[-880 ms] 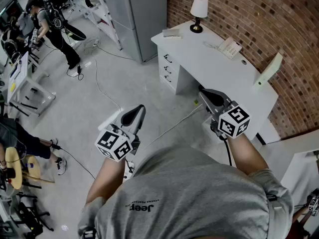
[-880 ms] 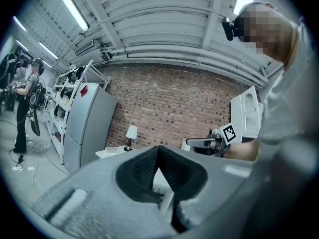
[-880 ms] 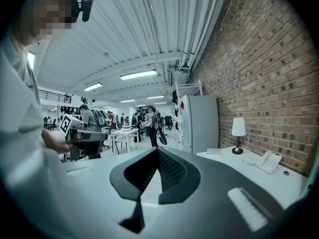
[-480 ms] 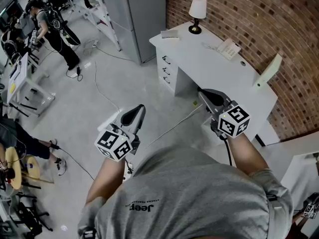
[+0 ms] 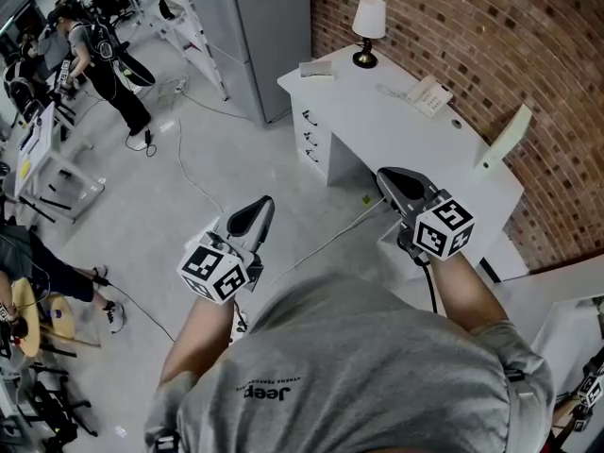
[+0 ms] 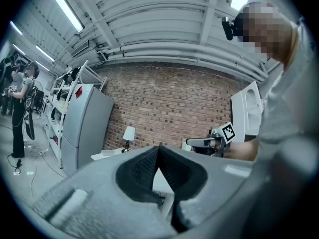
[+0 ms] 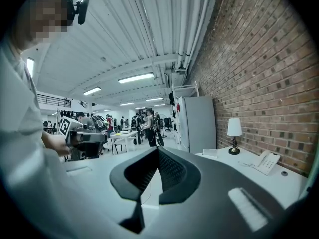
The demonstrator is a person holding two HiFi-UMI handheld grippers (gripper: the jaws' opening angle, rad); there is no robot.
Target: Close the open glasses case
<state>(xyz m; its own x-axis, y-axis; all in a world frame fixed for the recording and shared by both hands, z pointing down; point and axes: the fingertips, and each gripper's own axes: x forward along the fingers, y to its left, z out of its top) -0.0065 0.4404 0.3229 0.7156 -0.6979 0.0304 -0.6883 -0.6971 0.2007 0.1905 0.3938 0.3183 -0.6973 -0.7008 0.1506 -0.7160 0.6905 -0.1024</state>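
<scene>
Grey left gripper (image 5: pixel 262 206) and right gripper (image 5: pixel 387 177) are closed, empty. Approach the long white desk (image 5: pixel 377 111) before opening either.

small flat item (image 5: pixel 316 68) by lamp (image 5: pixel 368 22), unidentifiable

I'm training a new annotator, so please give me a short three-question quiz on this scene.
1. True or false: the left gripper and the right gripper are both shut and empty.
2. What stands on the white desk? A) lamp B) kettle C) laptop
3. Fill in: in the head view, the telephone lies to the lamp's ___.
Key: 1 true; 2 A; 3 right.
</scene>
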